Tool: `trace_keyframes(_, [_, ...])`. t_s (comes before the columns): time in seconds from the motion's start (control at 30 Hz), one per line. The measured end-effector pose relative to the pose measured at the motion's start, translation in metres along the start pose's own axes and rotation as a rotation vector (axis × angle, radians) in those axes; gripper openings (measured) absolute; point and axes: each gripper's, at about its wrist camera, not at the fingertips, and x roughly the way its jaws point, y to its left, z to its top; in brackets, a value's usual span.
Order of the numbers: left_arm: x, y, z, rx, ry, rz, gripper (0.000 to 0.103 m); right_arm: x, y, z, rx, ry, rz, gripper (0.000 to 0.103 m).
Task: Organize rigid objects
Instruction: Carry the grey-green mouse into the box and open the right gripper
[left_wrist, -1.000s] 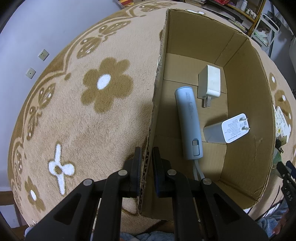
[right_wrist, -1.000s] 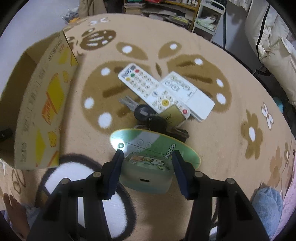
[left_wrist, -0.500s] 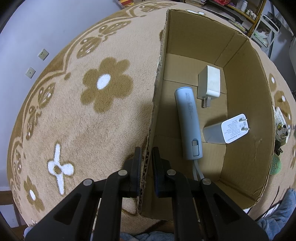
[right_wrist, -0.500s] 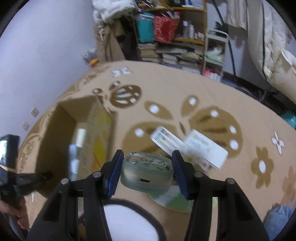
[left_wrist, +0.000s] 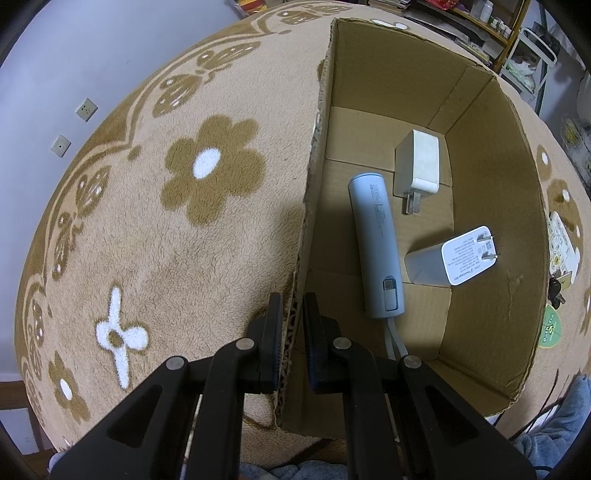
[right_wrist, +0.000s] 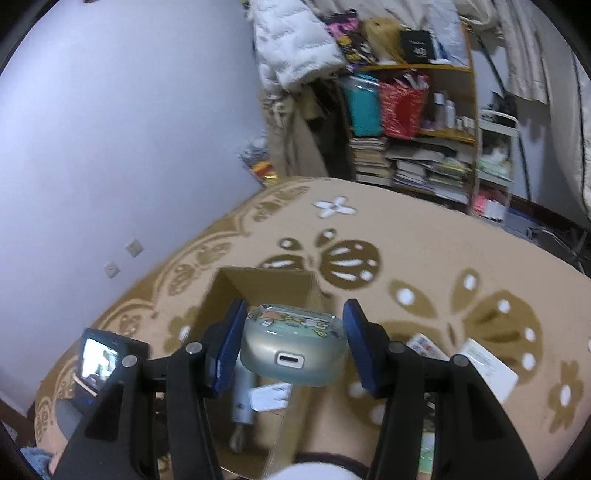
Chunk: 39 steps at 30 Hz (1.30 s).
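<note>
A cardboard box (left_wrist: 491, 236) stands open on the flowered carpet. My left gripper (left_wrist: 292, 314) is shut on its near left wall. Inside lie a pale blue power bank (left_wrist: 376, 243) with a cord and two white chargers (left_wrist: 417, 166) (left_wrist: 452, 258). My right gripper (right_wrist: 293, 339) is shut on a small rounded greenish case (right_wrist: 295, 350) with cartoon print and a charging port. It holds the case in the air above the box (right_wrist: 258, 291), where the power bank (right_wrist: 242, 395) and a charger (right_wrist: 269, 397) show below.
Two white remotes (right_wrist: 476, 363) lie on the carpet right of the box, with keys (left_wrist: 554, 290) and a green round card (left_wrist: 550, 328) beside it. The left gripper's camera screen (right_wrist: 99, 362) shows at the left. Shelves of books (right_wrist: 417, 162) line the far wall.
My right gripper has lifted the greenish case off the carpet, tilted up and swung left over the box. The left gripper and the box have not moved.
</note>
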Motion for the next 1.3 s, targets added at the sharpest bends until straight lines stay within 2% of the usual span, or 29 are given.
trace_keyframes(0.2, [0.000, -0.001, 0.000, 0.002, 0.000, 0.002, 0.010, 0.029, 0.023, -0.003, -0.052, 0.044, 0.038, 0.057])
trace_keyframes(0.63, [-0.001, -0.002, -0.001, 0.011, -0.004, 0.005, 0.010, 0.089, 0.029, -0.046, -0.112, 0.147, 0.023, 0.057])
trace_keyframes(1.1, [-0.001, -0.002, 0.000, 0.008, -0.010, 0.006, 0.010, 0.093, 0.035, -0.053, -0.152, 0.164, 0.003, 0.057])
trace_keyframes(1.2, [-0.001, 0.001, 0.000, -0.007, -0.007, -0.008, 0.009, 0.086, 0.033, -0.051, -0.133, 0.105, -0.019, 0.057])
trace_keyframes(1.3, [-0.002, 0.001, 0.000, -0.003, -0.010, -0.005, 0.009, 0.081, 0.028, -0.043, -0.104, 0.100, -0.009, 0.058])
